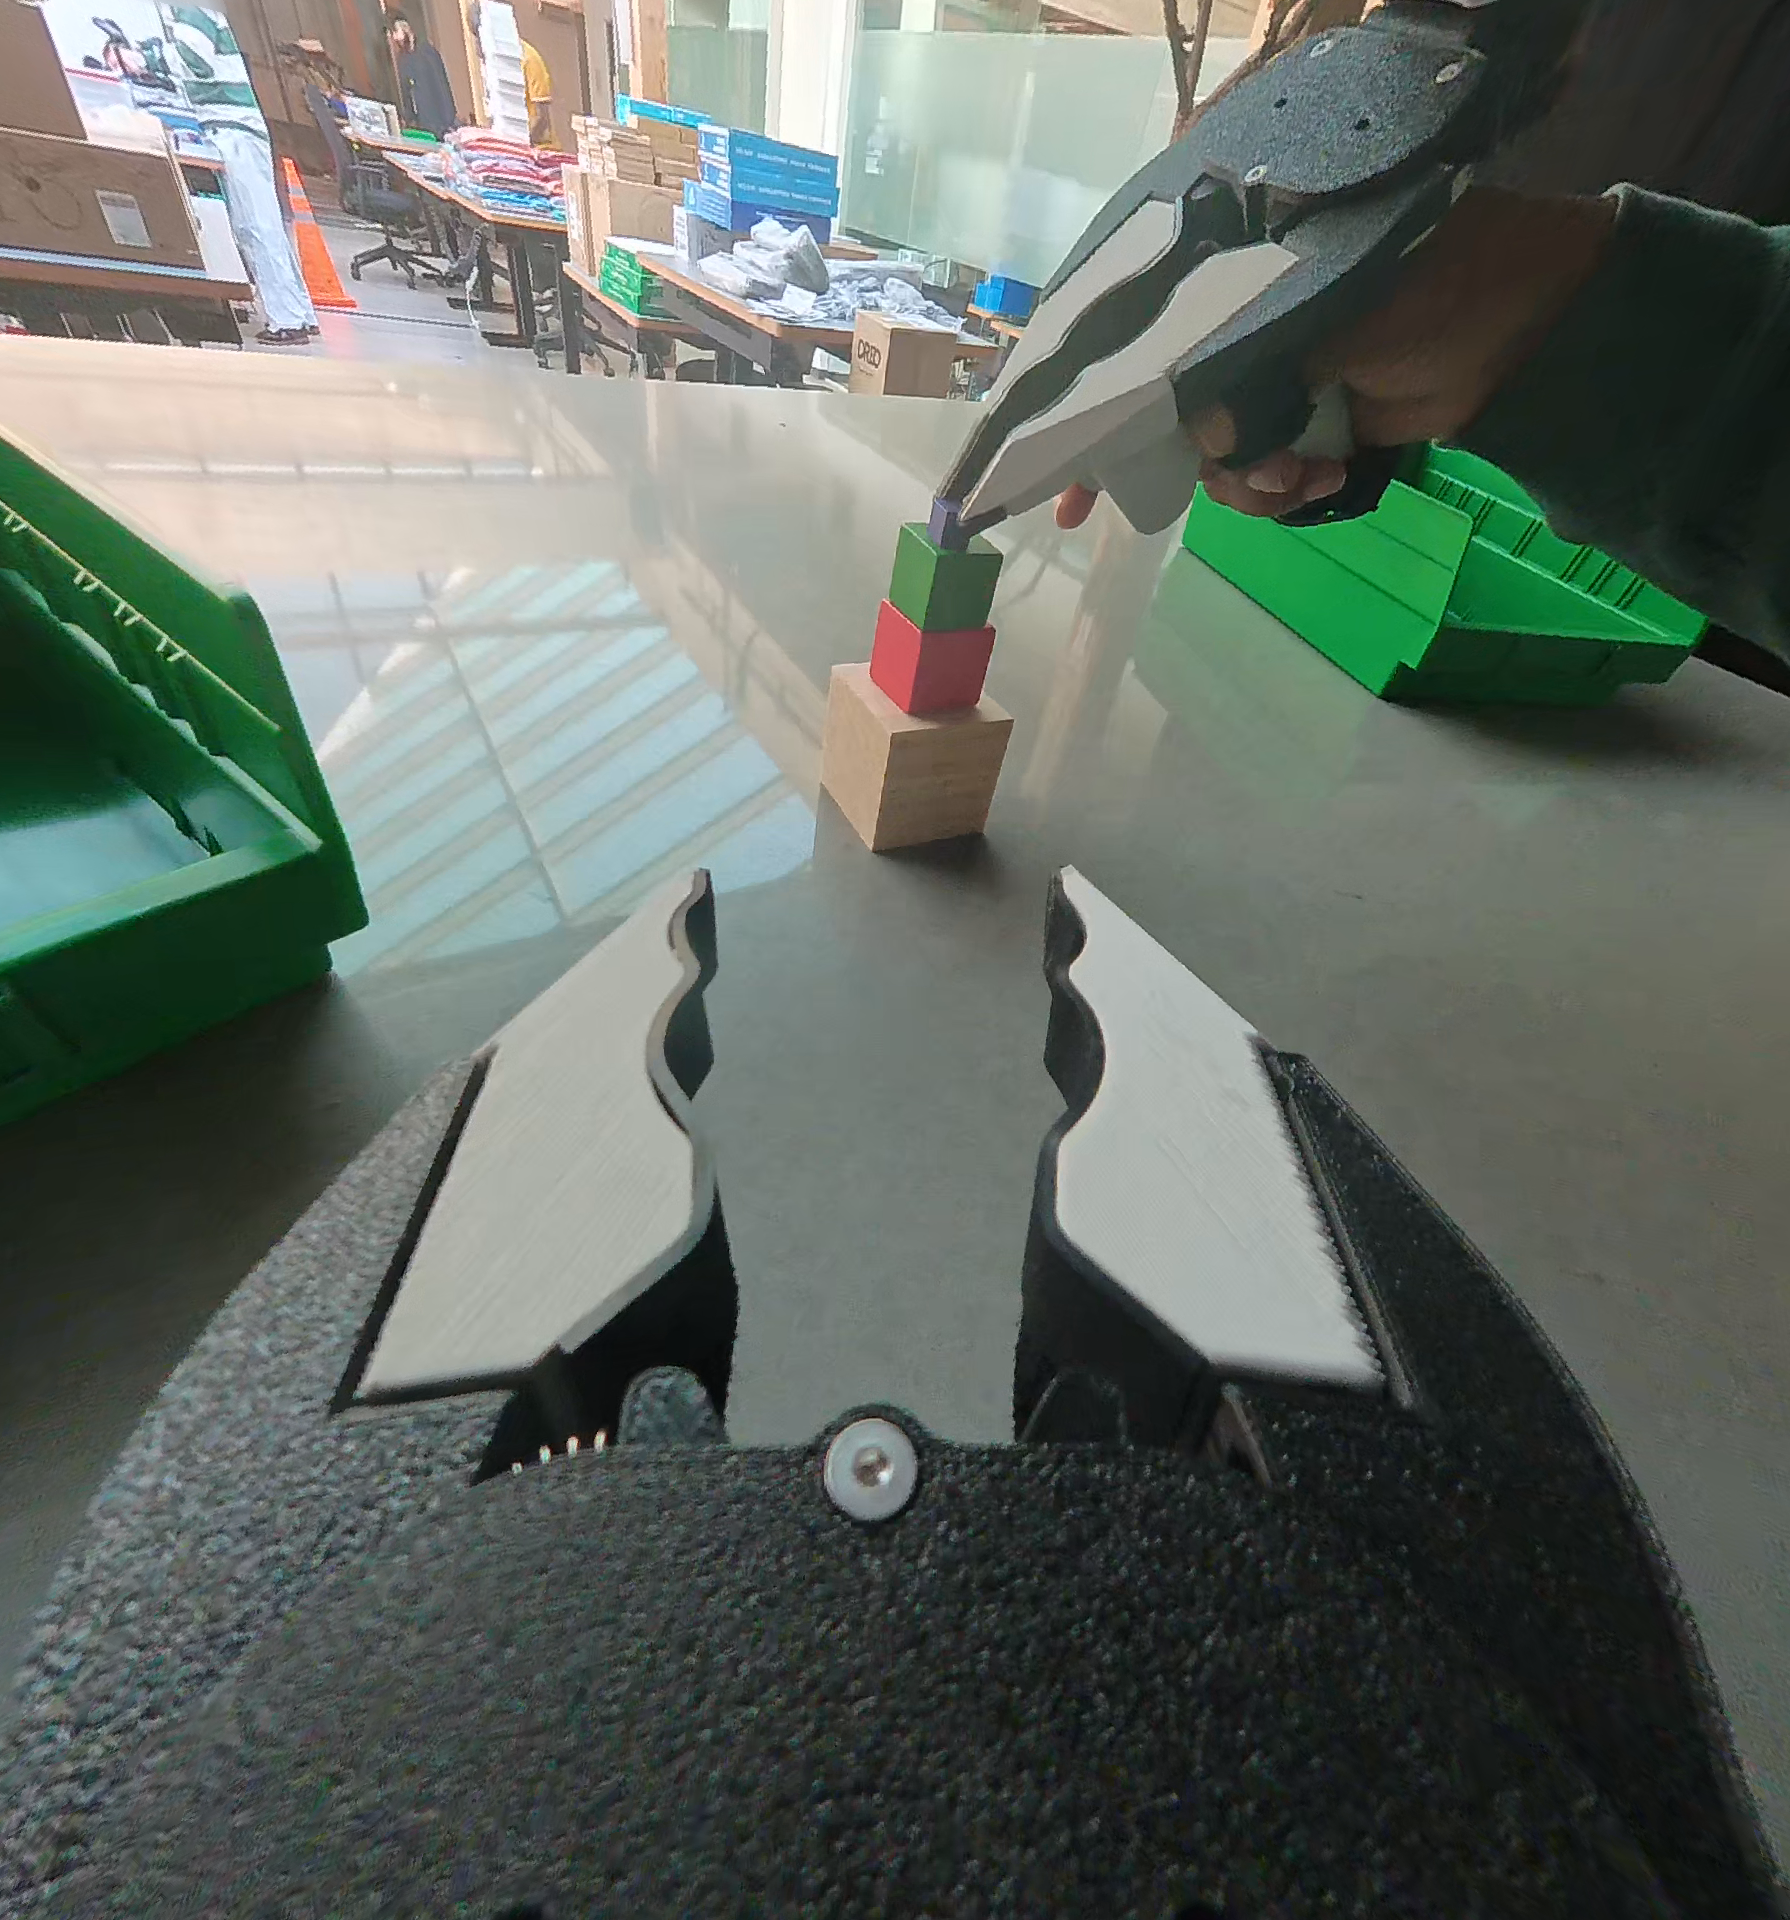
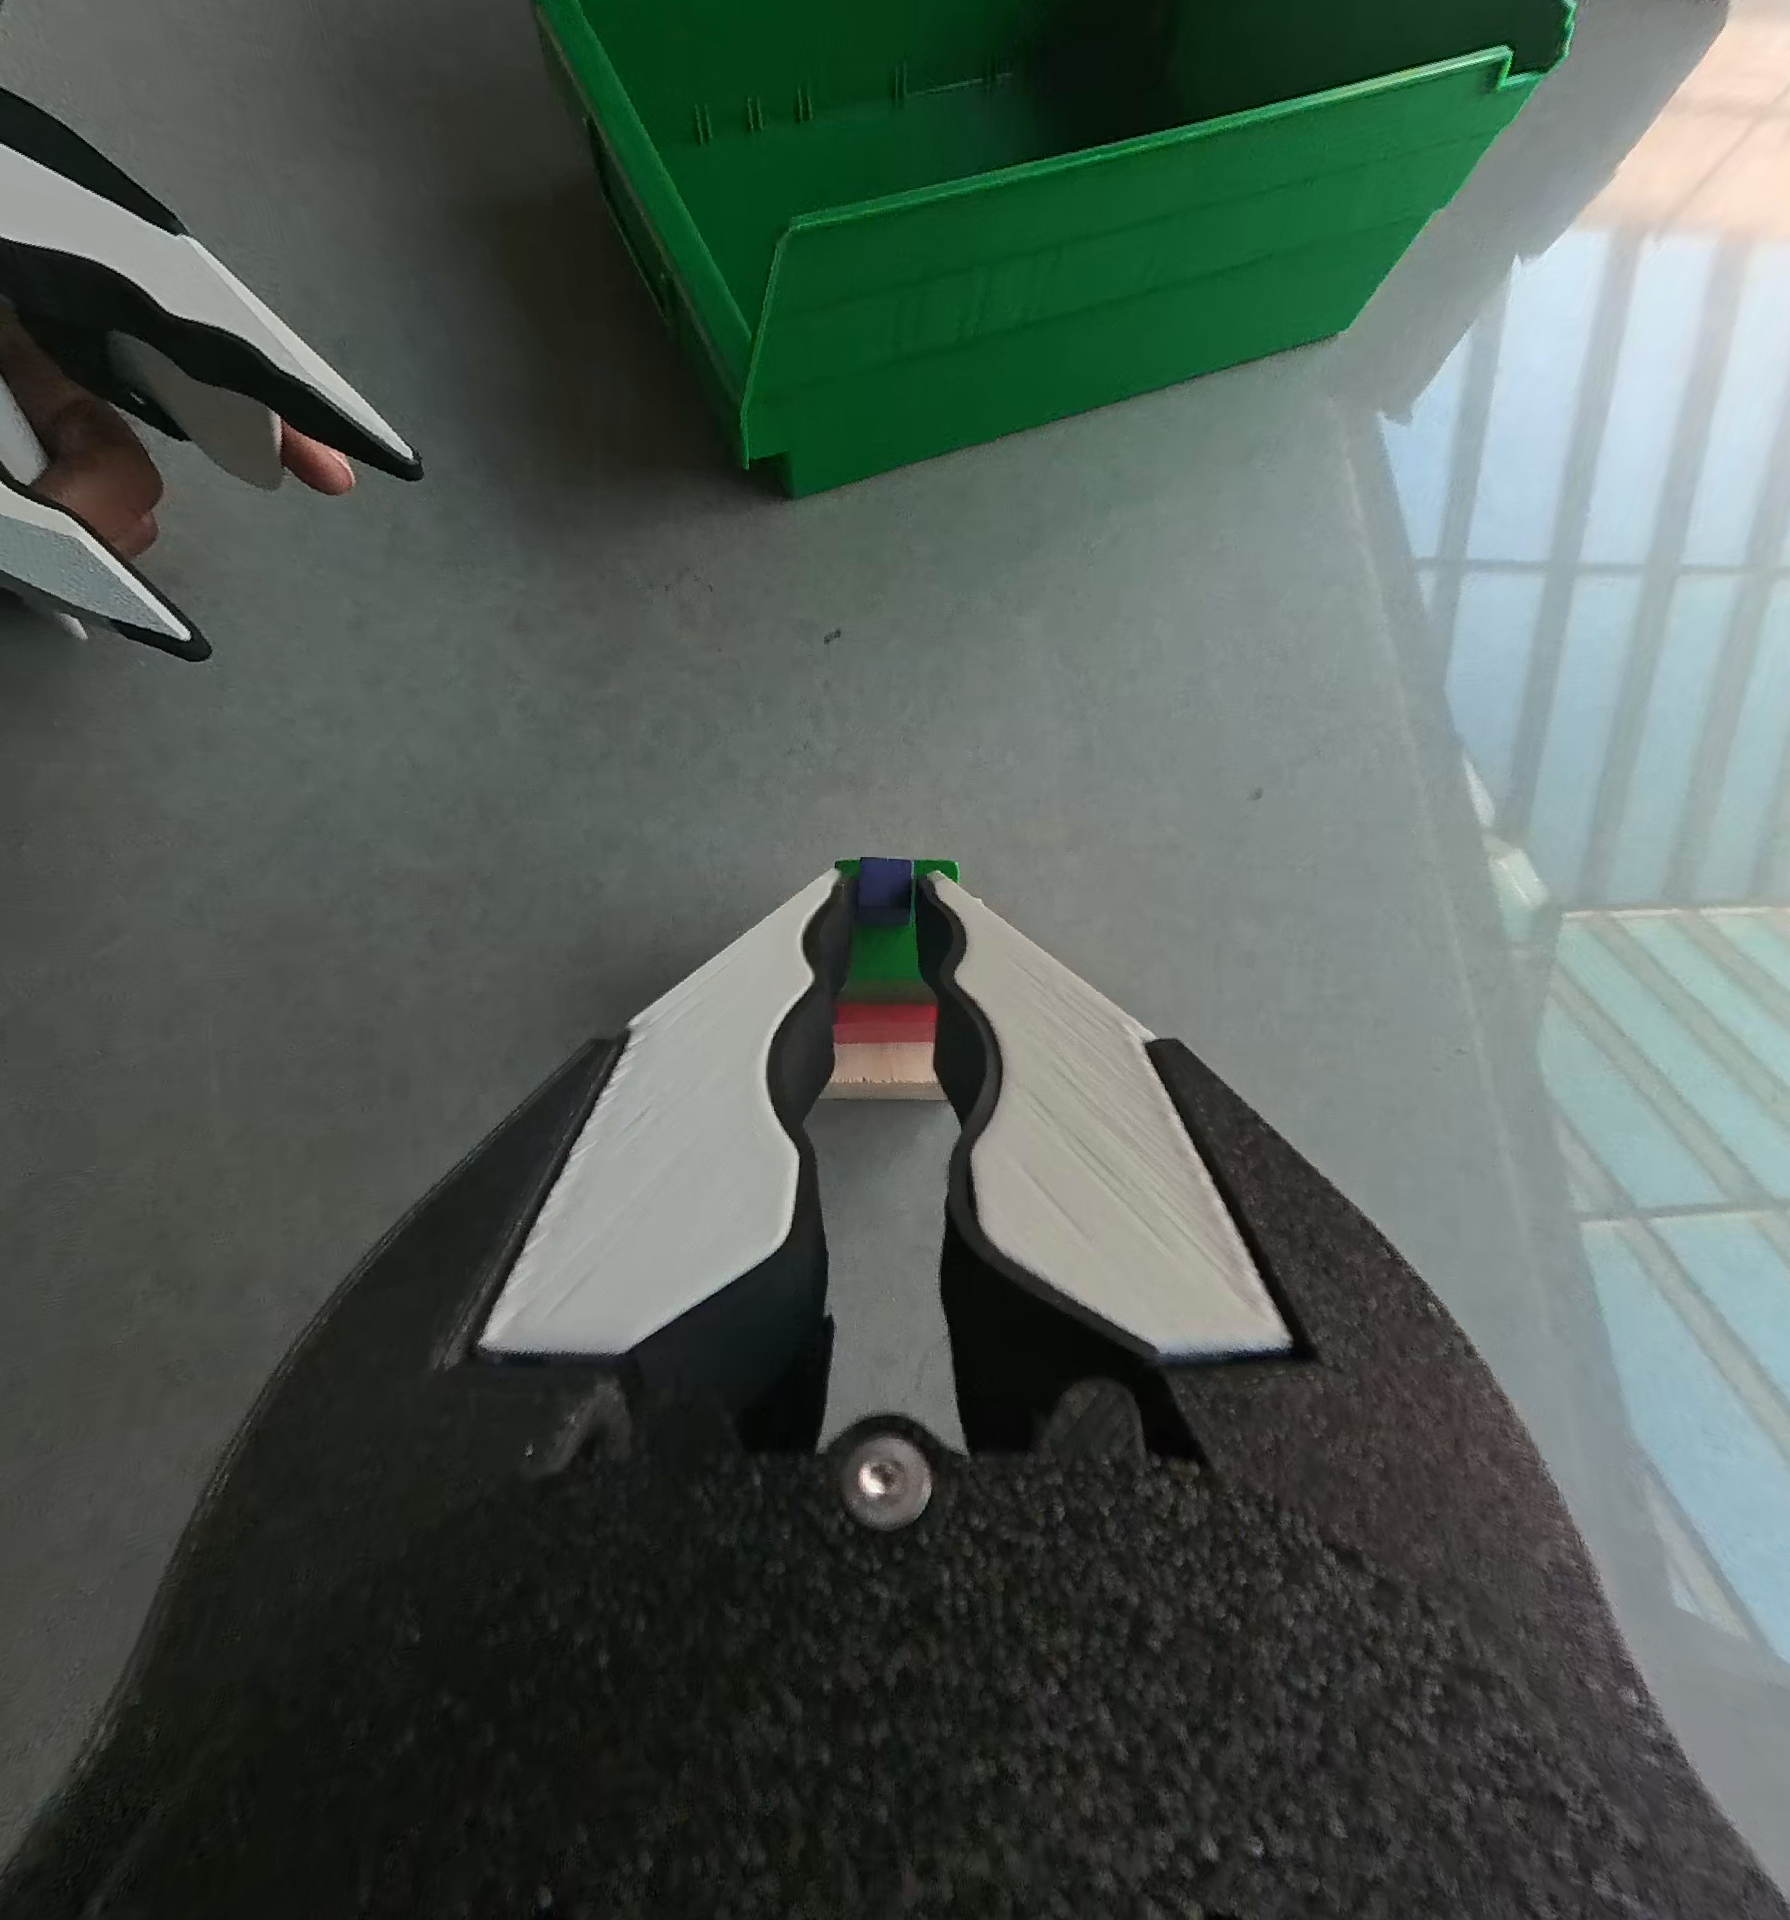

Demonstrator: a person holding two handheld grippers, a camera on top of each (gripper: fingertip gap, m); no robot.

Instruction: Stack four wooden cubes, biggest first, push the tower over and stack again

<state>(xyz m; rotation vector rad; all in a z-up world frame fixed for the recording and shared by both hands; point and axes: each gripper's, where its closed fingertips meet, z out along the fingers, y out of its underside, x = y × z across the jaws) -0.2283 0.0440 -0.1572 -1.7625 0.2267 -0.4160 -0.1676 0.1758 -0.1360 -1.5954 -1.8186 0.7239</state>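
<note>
The right tool (image 2: 878, 883) pinches a small blue cube (image 2: 883, 886) at its tips, resting it on a green cube (image 1: 945, 578) — stacked on a red cube (image 1: 930, 657) and a wooden block (image 1: 914, 764). The left tool (image 1: 878, 888) hovers wide open just before the stack. Green bins (image 1: 122, 790) flank it on the grey counter (image 1: 1390, 935).

My left wrist view sits low over the grey table (image 1: 1390, 987), facing level toward the block stack (image 1: 922, 707) from a short way off. My right wrist view looks steeply down on that stack (image 2: 886, 977) at close range. Both views share the stack, the table and both grippers.
</note>
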